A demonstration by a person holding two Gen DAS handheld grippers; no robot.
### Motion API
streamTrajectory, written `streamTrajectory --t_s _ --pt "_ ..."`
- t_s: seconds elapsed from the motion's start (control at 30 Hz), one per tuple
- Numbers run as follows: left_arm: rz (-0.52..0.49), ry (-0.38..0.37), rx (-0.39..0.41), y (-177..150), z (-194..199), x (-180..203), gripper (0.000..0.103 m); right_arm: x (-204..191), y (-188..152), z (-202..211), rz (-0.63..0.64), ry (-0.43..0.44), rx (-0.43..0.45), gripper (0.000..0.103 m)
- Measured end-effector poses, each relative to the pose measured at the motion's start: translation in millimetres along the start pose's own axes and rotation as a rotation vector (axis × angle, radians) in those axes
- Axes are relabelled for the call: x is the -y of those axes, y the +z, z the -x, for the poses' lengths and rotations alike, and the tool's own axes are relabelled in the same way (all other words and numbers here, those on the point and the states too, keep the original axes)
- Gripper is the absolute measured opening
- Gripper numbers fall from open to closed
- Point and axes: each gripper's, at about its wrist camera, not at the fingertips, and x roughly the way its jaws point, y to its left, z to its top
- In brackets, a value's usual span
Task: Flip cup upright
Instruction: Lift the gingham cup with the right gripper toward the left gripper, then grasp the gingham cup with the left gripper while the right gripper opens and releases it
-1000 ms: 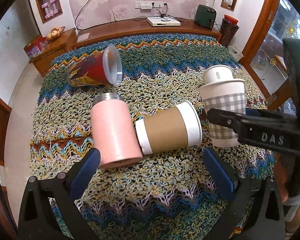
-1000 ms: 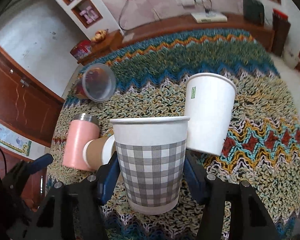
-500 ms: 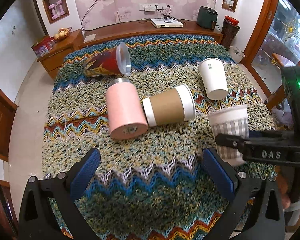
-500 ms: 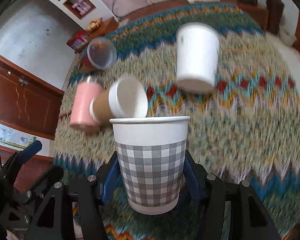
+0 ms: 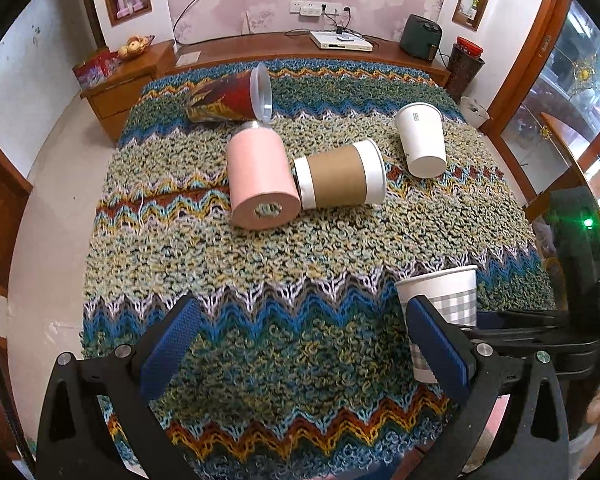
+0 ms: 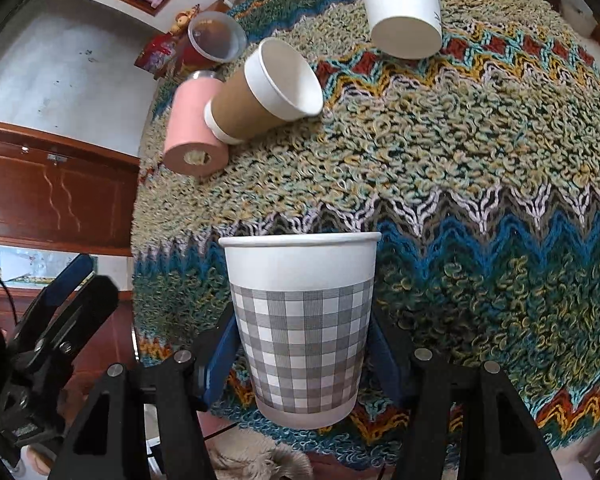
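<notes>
My right gripper (image 6: 302, 354) is shut on a grey checked paper cup (image 6: 300, 320) and holds it upright, rim up, over the near edge of the knitted blanket (image 6: 480, 184). The same cup (image 5: 446, 300) shows at the right of the left wrist view, partly hidden by my left finger. My left gripper (image 5: 304, 344) is open and empty above the blanket's near part. On the blanket, a brown-sleeved cup (image 5: 342, 178), a pink tumbler (image 5: 260, 178), a red patterned cup (image 5: 230, 96) and a plain white cup (image 5: 422, 138) lie on their sides.
The blanket (image 5: 300, 264) covers a table that ends near me. A wooden sideboard (image 5: 300, 50) runs along the back wall, with a low cabinet (image 5: 120, 88) at left. A glass-door cabinet (image 5: 572, 92) stands at right. My left gripper (image 6: 60, 304) shows at lower left in the right wrist view.
My right gripper has carried the checked cup, still upright, back and down toward the blanket's near edge. My left gripper has pulled back, so the lying cups look farther away.
</notes>
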Motion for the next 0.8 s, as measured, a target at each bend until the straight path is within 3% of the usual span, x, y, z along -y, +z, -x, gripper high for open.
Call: streamTrajectory --t_s 0.17,0.47,0.8 --pt "0.034 -0.044 -0.022 -5.3 -3.7 -1.9 0.102 -5.6 -8.2 -14.9 0.015 -0.038 -0.006 0.062" --pt "0.074 -0.26 -0.153 -3.9 -34.0 4.8 0.102 -19.6 -23.1 -33.9 0.107 -0.117 0.019 0.064" --pt "0.087 -0.294 -0.175 -0.8 -44.1 9.4 0.102 -4.6 -30.5 -34.7 0.061 -0.024 0.016 0.073"
